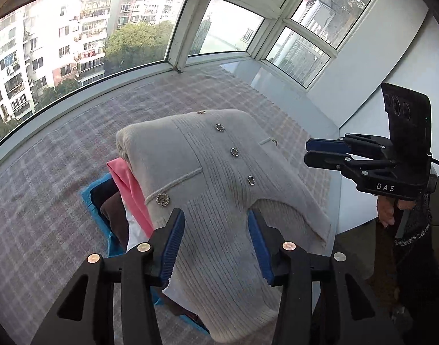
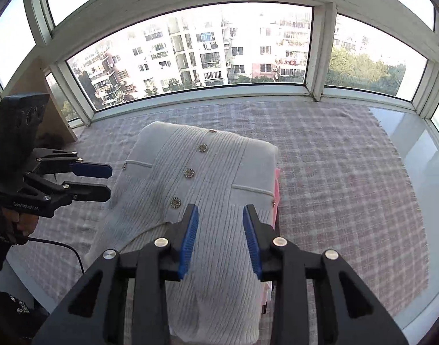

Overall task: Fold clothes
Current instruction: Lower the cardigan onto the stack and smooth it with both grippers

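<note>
A cream ribbed cardigan (image 1: 208, 158) (image 2: 208, 172) with jewelled buttons lies folded on top of a stack of folded clothes. From under it stick out a pink garment (image 1: 127, 184) (image 2: 276, 189), a brown one (image 1: 113, 215) and a blue one (image 1: 90, 195). My left gripper (image 1: 216, 215) (image 2: 110, 181) is open, just above the cardigan's near left part, with nothing gripped. Above the cardigan's near end, my right gripper (image 2: 219, 211) (image 1: 307, 153) is open too, and knit fabric shows below the gap between its fingers.
A pink and grey plaid cloth (image 1: 61, 172) (image 2: 334, 172) covers the surface around the stack. A bare glass strip (image 2: 414, 158) runs along the right, window frames bound the far side, and a wooden board (image 2: 47, 86) leans at far left. A cable (image 2: 70, 250) trails from the left gripper.
</note>
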`<state>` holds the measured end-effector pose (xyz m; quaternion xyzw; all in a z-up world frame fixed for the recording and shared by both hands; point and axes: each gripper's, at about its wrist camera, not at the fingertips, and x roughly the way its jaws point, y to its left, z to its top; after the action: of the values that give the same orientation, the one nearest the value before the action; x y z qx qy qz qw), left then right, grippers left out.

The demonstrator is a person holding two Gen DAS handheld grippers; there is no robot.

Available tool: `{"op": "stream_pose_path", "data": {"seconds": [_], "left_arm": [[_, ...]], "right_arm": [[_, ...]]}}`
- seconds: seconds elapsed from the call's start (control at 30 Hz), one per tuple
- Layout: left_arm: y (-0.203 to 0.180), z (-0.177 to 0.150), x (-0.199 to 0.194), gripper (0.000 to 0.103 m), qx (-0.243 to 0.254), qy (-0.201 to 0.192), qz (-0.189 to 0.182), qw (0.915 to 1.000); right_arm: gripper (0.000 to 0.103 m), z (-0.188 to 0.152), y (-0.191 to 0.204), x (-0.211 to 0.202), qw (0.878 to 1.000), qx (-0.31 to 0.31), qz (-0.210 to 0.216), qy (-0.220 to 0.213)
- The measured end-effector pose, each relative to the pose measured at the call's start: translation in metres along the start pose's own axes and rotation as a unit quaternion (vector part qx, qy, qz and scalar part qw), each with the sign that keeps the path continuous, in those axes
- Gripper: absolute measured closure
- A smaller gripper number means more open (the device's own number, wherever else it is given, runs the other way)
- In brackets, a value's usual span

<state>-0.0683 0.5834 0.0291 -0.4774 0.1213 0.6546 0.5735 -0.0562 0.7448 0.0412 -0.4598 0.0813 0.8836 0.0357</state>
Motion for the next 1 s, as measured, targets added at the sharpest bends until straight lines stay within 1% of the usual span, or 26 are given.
{"op": "stream_pose_path", "data": {"seconds": [0.07,0.1,0.13,0.17,0.2,0.23,0.27,0.3,0.37,0.4,0.43,0.5,0.53,0.6,0.7,0.73,0.8,0.83,0.87,0.9,0.93,1.0], "left_arm": [[0.001,0.019,0.004,0.058,-0.011,-0.014,0.013,0.9998],[0.001,0.024,0.013,0.058,-0.009,-0.012,0.026,0.9995],[0.005,0.027,0.024,0.058,-0.007,-0.004,0.051,0.9987],[0.01,0.028,0.035,0.058,-0.006,0.005,0.074,0.9973],[0.02,0.023,0.046,0.057,-0.008,0.02,0.086,0.996],[0.029,0.018,0.057,0.053,-0.011,0.034,0.097,0.9946],[0.035,0.011,0.064,0.051,-0.014,0.039,0.098,0.9944],[0.039,0.006,0.065,0.049,-0.02,0.039,0.091,0.9949],[0.044,0.006,0.058,0.05,-0.037,0.028,0.073,0.9962],[0.043,0.006,0.051,0.051,-0.044,0.024,0.071,0.9962],[0.041,0.006,0.042,0.051,-0.045,0.02,0.076,0.9959],[0.034,0.004,0.023,0.05,-0.04,0.011,0.088,0.9952],[0.029,0.002,0.012,0.047,-0.035,0.005,0.094,0.9949],[0.019,-0.007,-0.005,0.043,-0.033,0.0,0.085,0.9959],[-0.003,-0.031,-0.02,0.042,-0.019,-0.007,0.065,0.9977],[-0.01,-0.041,-0.014,0.042,-0.009,0.002,0.062,0.998],[-0.024,-0.06,0.001,0.042,0.01,0.023,0.057,0.998],[-0.025,-0.067,0.018,0.042,0.014,0.044,0.059,0.9972],[-0.026,-0.075,0.033,0.042,0.019,0.063,0.063,0.9959],[-0.024,-0.08,0.044,0.041,0.024,0.068,0.076,0.9945],[-0.022,-0.085,0.052,0.037,0.028,0.072,0.087,0.9931],[-0.024,-0.084,0.043,0.039,0.025,0.061,0.087,0.994]], "right_arm": [[0.059,0.02,-0.007,0.024,1.0,0.018,0.002,0.006],[0.059,0.03,-0.011,0.035,1.0,0.027,0.003,0.009],[0.059,0.037,-0.014,0.048,0.999,0.035,0.001,0.016],[0.059,0.036,-0.016,0.065,0.999,0.037,-0.009,0.035],[0.059,0.033,-0.018,0.08,0.998,0.042,-0.018,0.052],[0.059,0.024,-0.021,0.093,0.996,0.05,-0.022,0.067],[0.059,0.017,-0.023,0.103,0.995,0.054,-0.026,0.076],[0.059,0.015,-0.022,0.102,0.996,0.049,-0.03,0.068],[0.059,0.009,-0.019,0.099,0.997,0.042,-0.039,0.053],[0.059,0.005,-0.017,0.088,0.997,0.047,-0.039,0.048],[0.059,0.001,-0.015,0.078,0.997,0.051,-0.039,0.042],[0.059,-0.006,-0.01,0.057,0.997,0.06,-0.039,0.031],[0.059,-0.01,-0.008,0.047,0.997,0.064,-0.04,0.026],[0.057,-0.018,-0.004,0.026,0.996,0.073,-0.04,0.015],[0.056,-0.031,0.004,-0.002,0.996,0.084,-0.041,0.002],[0.056,-0.041,0.007,-0.001,0.996,0.079,-0.044,0.011],[0.056,-0.054,0.007,0.014,0.995,0.079,-0.057,0.032],[0.056,-0.06,0.006,0.023,0.994,0.081,-0.064,0.044],[0.053,-0.065,0.005,0.03,0.993,0.081,-0.071,0.053],[0.051,-0.067,0.007,0.032,0.992,0.08,-0.078,0.056],[0.05,-0.069,0.009,0.033,0.992,0.078,-0.085,0.057],[0.05,-0.068,0.017,0.02,0.991,0.075,-0.098,0.046]]}}
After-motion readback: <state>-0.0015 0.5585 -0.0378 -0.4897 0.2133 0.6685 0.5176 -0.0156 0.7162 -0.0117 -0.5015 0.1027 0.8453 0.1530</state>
